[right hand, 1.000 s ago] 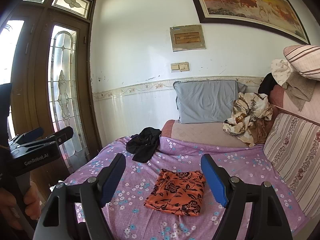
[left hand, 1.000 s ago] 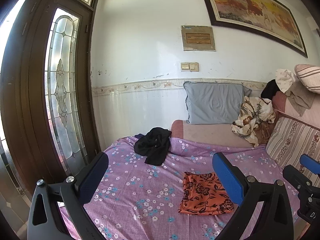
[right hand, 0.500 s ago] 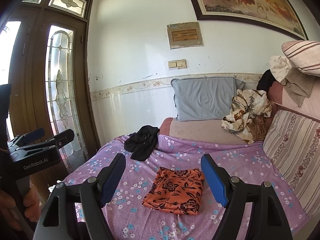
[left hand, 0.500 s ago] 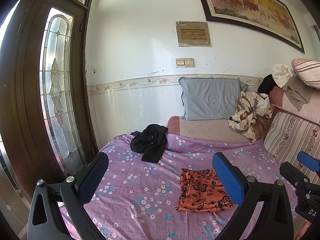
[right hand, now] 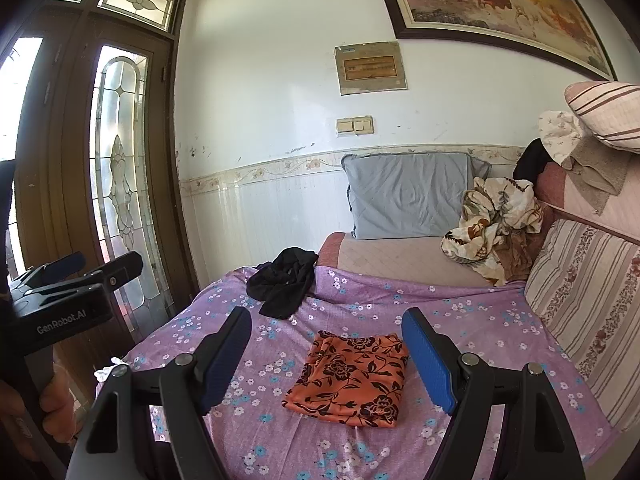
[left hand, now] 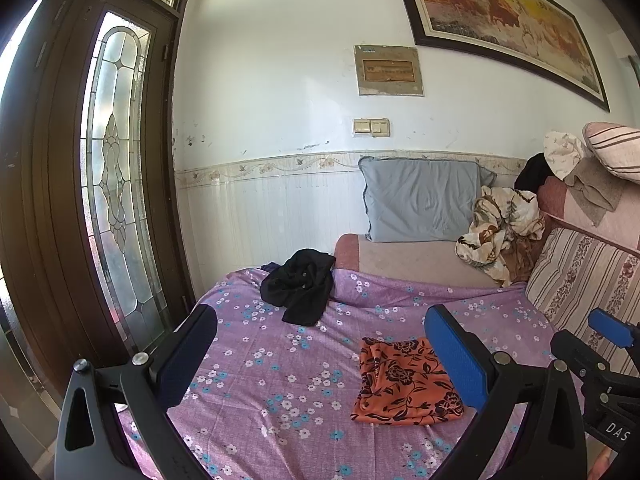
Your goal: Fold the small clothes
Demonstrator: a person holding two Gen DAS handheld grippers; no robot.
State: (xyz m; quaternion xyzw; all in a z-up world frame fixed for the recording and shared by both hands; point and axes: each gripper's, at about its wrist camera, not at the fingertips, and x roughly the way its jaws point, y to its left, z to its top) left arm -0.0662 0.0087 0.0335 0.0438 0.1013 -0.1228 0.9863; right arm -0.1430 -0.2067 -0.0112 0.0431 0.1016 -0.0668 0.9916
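Right wrist alone shows hand (right hand: 40, 408) gripping handle.

Left gripper (left hand: 320, 354) and right gripper (right hand: 326, 354) — jaws spread, empty.

White wall (left hand: 280, 100), framed painting (left hand: 500, 20), leaded-glass door (left hand: 116, 184) backlit, probably daylight; grey pillow (left hand: 420, 204) on bed.

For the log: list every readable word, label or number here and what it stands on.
"GenRobot.AI": on the body of the left gripper, seen from the right wrist.
"DAS": cut off at the frame edge, on the right gripper, seen from the left wrist.
Wall panel: markings too blurred to read.
Framed painting: no legible text.
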